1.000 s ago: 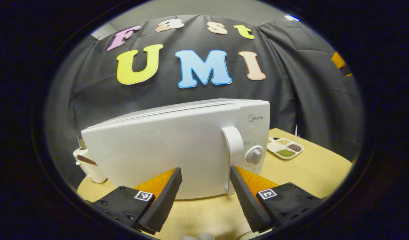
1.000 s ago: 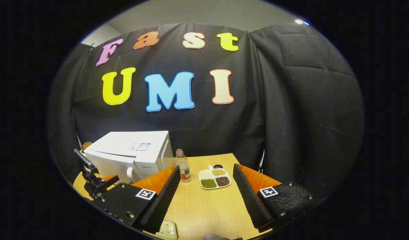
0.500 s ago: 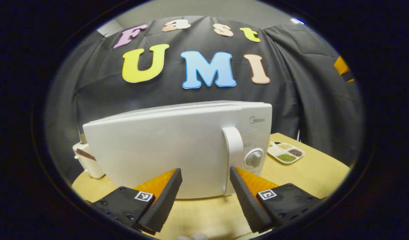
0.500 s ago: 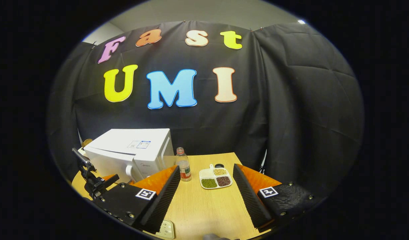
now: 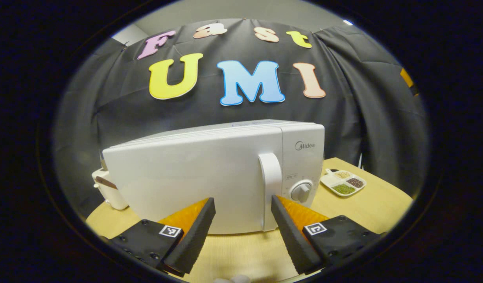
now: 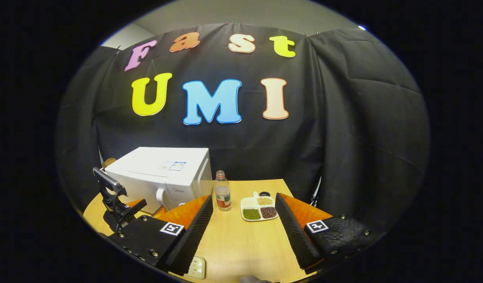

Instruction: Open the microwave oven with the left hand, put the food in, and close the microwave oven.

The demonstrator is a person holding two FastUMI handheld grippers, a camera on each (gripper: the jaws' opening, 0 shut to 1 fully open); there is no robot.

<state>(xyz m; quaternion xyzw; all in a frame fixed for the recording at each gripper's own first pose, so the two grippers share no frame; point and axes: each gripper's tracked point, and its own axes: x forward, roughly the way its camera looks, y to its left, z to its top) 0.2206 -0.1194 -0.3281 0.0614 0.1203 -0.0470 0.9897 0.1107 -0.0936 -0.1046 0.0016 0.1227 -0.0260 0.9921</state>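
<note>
Left gripper view, microwave oven (image 5: pixel 194 173), "Midea" logo (image 5: pixel 305 146)

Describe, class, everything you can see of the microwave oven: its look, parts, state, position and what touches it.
The microwave oven is a white box, plastic-looking, standing upright on the wooden table. Its door is shut. A vertical white handle runs down the door's right edge, with a round knob beside it on the control panel. A label sits on its top. The open left gripper is near the handle, not touching it.
</note>
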